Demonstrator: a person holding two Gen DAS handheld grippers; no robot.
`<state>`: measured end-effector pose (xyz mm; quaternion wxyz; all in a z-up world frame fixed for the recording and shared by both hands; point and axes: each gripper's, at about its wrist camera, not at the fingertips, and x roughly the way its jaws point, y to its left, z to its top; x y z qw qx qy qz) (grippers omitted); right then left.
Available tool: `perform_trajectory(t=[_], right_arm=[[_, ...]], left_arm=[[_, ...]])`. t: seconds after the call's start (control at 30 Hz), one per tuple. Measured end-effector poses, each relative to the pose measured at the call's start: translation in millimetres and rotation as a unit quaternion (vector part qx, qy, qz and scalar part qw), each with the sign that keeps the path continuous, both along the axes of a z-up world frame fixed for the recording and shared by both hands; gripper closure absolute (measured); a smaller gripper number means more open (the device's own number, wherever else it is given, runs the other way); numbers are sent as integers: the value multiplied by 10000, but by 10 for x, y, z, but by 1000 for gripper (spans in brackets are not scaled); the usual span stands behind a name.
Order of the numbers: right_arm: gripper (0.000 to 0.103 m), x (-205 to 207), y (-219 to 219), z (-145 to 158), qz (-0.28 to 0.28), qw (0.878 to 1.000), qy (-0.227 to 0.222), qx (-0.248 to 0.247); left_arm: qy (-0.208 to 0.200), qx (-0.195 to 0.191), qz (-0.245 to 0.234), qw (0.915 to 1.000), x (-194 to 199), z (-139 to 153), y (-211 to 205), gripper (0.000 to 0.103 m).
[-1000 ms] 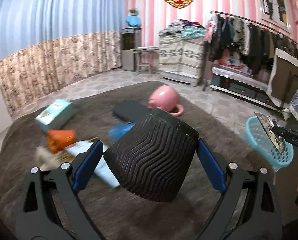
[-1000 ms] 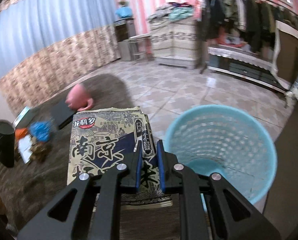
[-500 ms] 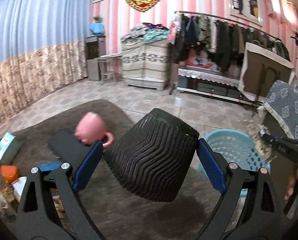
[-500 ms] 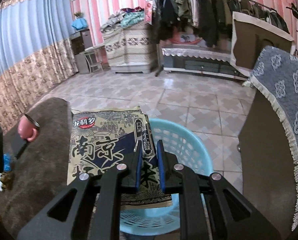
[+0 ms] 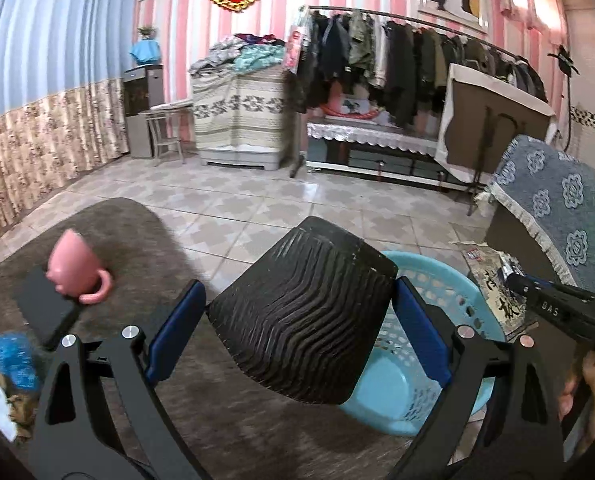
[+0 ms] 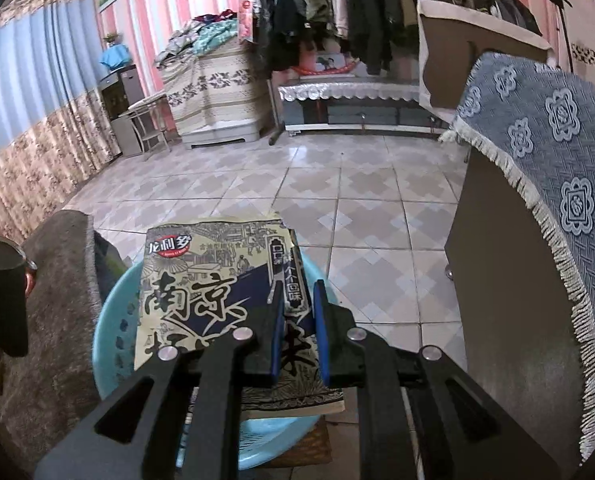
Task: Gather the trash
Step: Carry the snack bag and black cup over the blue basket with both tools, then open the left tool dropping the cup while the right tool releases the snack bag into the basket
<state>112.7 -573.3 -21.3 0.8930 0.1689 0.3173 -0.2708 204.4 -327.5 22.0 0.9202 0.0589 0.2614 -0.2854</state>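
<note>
- L tongs (image 5: 297, 320) clamped on a black ribbed cup (image 5: 303, 308), blue pads pressed to its two sides; cup tilted, base pointing away from cam. Same grip as a sec ago.
- R tongs (image 6: 299, 320) pinched nearly closed on a flat printed snack bag (image 6: 201, 304), holding it by its right edge; grip unchanged.
- Blue basket (image 5: 413, 360): a sec ago it sat far right in L view, well apart from the cup. Now it's directly behind/under the cup's right side, cup overlapping its rim.
- In R view the basket (image 6: 113, 336) was to the right of the bag a sec ago; now it's below the bag, bag covering most of its opening. Bag hangs above it, not inside.
- R tongs + bag visible in L view at right edge, just beside the basket's far rim; part of a hand (image 5: 589, 384) behind them.
- Brown rug (image 5: 137, 240) w/ pink mug (image 5: 75, 266), dark flat item (image 5: 45, 308) and blue wrapper (image 5: 9, 360) has slid to left of L view; the teal box and orange item seen earlier are out of frame.
- Grey patterned cloth (image 6: 549, 160) over furniture now fills right of R view; wasn't in it a sec ago.
- Basket stands on tiled floor (image 6: 337, 184), at the rug's edge.
</note>
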Motion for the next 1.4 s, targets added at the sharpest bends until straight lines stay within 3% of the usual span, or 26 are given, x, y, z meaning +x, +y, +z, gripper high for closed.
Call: perform_trajectory(t=[0.37,0.57,0.63,1.3,1.33,1.4], right_arm=[[89,31,-71,-88,-51,9999,94,123],[89,42,-88,-89,-104,9997,89,191],[89,45,-80,-88,-115,9997,87,202],[87,451,238,-196,48,9994,331,-7],[84,466,248,-204,41,9994,354,-14],[56,487,265,-225,41,9992,384,-37]], left_arm=[[-19,477,-333,9983,118,-364,-678,12],[21,661,-383,9971,221,-404,-797,11],[46,675,-390,9970,230,-404,-782,6],[-28,457,479,9978,471,-145,67,5],[-8,436,537,9976,479,-149,124,5],[6,393,660,9970,477,-156,217,5]])
